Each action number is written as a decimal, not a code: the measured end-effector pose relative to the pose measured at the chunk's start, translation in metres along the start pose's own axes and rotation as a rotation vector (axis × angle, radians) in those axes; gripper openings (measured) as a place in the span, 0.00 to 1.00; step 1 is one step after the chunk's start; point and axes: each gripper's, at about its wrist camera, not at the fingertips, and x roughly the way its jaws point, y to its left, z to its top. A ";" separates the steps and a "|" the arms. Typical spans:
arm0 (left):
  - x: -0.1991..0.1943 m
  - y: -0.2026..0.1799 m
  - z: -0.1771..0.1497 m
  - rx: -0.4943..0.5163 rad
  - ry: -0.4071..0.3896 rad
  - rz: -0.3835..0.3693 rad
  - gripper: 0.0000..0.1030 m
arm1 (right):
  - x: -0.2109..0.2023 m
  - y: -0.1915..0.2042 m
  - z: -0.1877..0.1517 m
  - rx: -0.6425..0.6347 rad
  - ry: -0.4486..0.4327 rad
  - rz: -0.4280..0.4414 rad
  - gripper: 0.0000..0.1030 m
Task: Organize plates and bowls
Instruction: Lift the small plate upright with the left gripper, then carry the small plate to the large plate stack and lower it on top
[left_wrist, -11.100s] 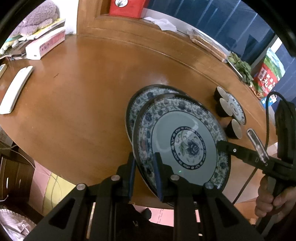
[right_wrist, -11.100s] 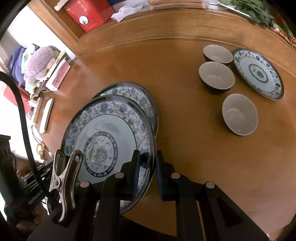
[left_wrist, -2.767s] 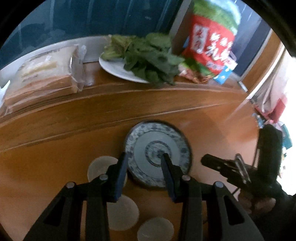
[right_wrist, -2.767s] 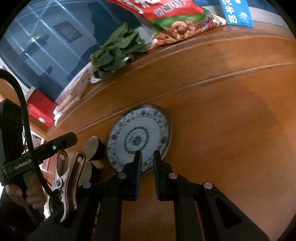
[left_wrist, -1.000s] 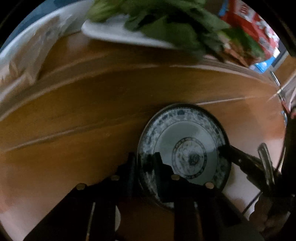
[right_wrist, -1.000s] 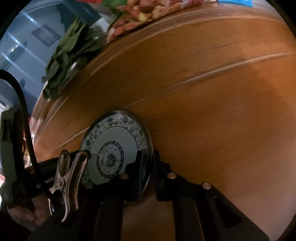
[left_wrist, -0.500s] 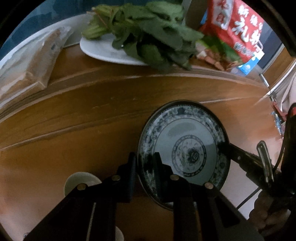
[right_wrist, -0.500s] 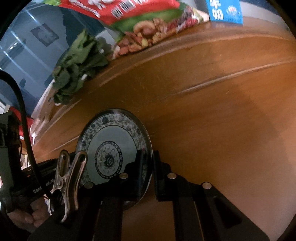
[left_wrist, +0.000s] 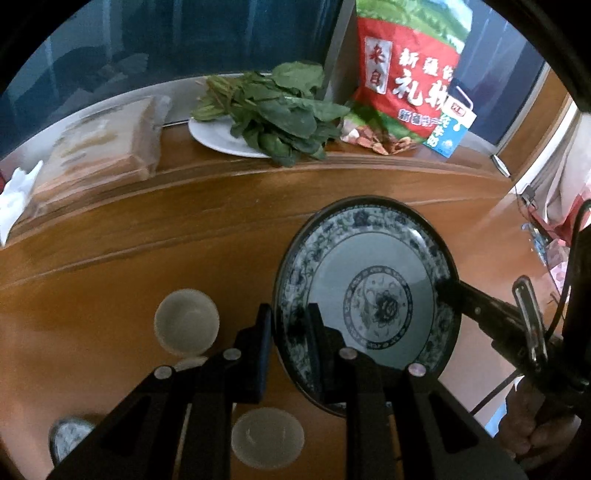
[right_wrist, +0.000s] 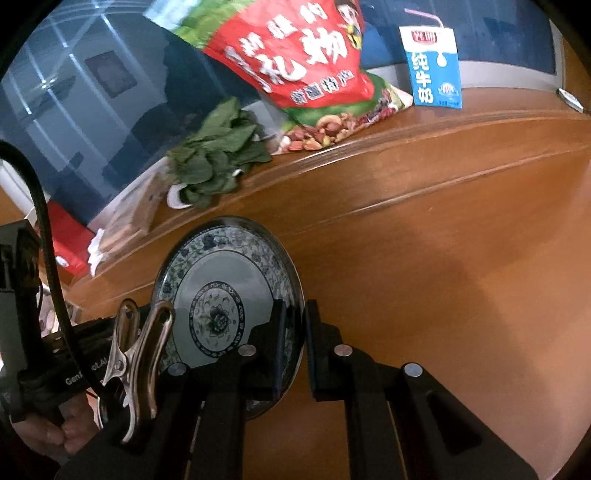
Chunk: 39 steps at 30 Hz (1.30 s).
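Above the wooden table (left_wrist: 147, 258), both tongs (left_wrist: 288, 332) (right_wrist: 293, 332) clamped on the patterned plate's (left_wrist: 369, 280) opposite rims.

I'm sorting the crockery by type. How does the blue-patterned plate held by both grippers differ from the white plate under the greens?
The blue-and-white floral plate is clamped at opposite rims by the left gripper and right gripper; the plain white plate rests at the wooden table's far edge. The floral plate is empty; the white plate carries leafy greens. Both are round.

Both wrist cameras looking steeply down along their fingers, close over the wooden table (left_wrist: 155, 240), facing the window ledge, sharing the patterned plate (left_wrist: 369, 266) (right_wrist: 229, 266), greens (left_wrist: 280, 110) (right_wrist: 218, 162).
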 end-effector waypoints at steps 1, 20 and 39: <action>-0.005 0.000 -0.005 -0.001 -0.005 0.000 0.18 | -0.007 0.001 -0.004 -0.004 -0.004 0.001 0.11; -0.033 -0.050 -0.042 0.063 -0.048 -0.057 0.18 | -0.076 0.008 -0.051 0.008 -0.121 -0.045 0.11; -0.052 -0.062 -0.067 0.093 -0.062 -0.059 0.18 | -0.098 0.005 -0.074 0.029 -0.126 -0.043 0.11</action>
